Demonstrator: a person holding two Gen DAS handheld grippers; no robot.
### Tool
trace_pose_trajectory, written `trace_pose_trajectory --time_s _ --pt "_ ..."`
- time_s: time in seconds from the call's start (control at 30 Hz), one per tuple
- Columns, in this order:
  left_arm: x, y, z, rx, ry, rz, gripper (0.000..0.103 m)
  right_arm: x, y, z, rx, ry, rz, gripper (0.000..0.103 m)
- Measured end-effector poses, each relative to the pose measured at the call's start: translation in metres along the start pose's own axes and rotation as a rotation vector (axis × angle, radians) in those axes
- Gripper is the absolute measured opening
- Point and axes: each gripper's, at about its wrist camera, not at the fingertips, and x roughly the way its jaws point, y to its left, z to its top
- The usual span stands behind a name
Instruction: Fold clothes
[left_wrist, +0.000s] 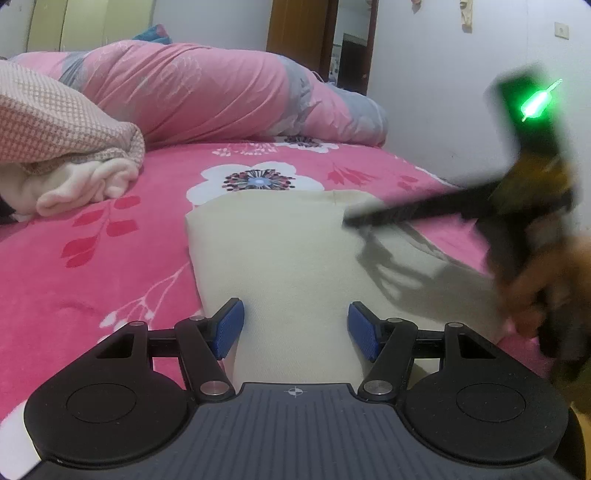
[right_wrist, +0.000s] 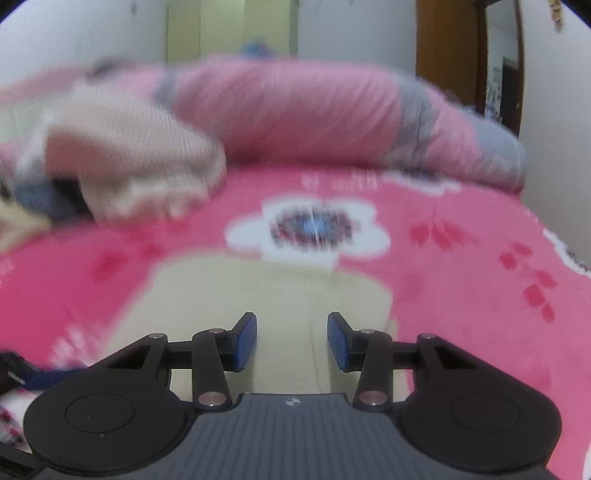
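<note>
A cream folded garment (left_wrist: 280, 251) lies flat on the pink flowered bedspread (left_wrist: 92, 266). My left gripper (left_wrist: 295, 328) hovers open over its near edge, blue pads (left_wrist: 231, 325) apart with nothing between them. In the left wrist view the right gripper (left_wrist: 354, 221) shows blurred at the right, held by a hand (left_wrist: 535, 295), its tip over the garment's right part. The right wrist view is blurred: my right gripper (right_wrist: 291, 339) is open above the cream garment (right_wrist: 280, 295), nothing held.
A pile of beige knit and pale fleece clothes (left_wrist: 66, 155) sits at the left of the bed. A long pink and grey bolster (left_wrist: 221, 96) lies along the far edge. White wall (left_wrist: 443, 92) and a wooden door frame (left_wrist: 291, 29) stand behind.
</note>
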Motion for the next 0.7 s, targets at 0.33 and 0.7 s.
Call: trace_pose_trajectory --time_s 0.33,0.7 --pt "-0.001 -0.001 -0.001 -0.003 -0.002 0.003 0.063 0.017 -0.002 0.024 -0.006 0.015 -0.025 0.045" --pt "-0.001 -0.004 -0.002 0.018 -0.005 0.007 0.063 0.075 -0.021 0.009 0.089 0.116 0.005 0.045"
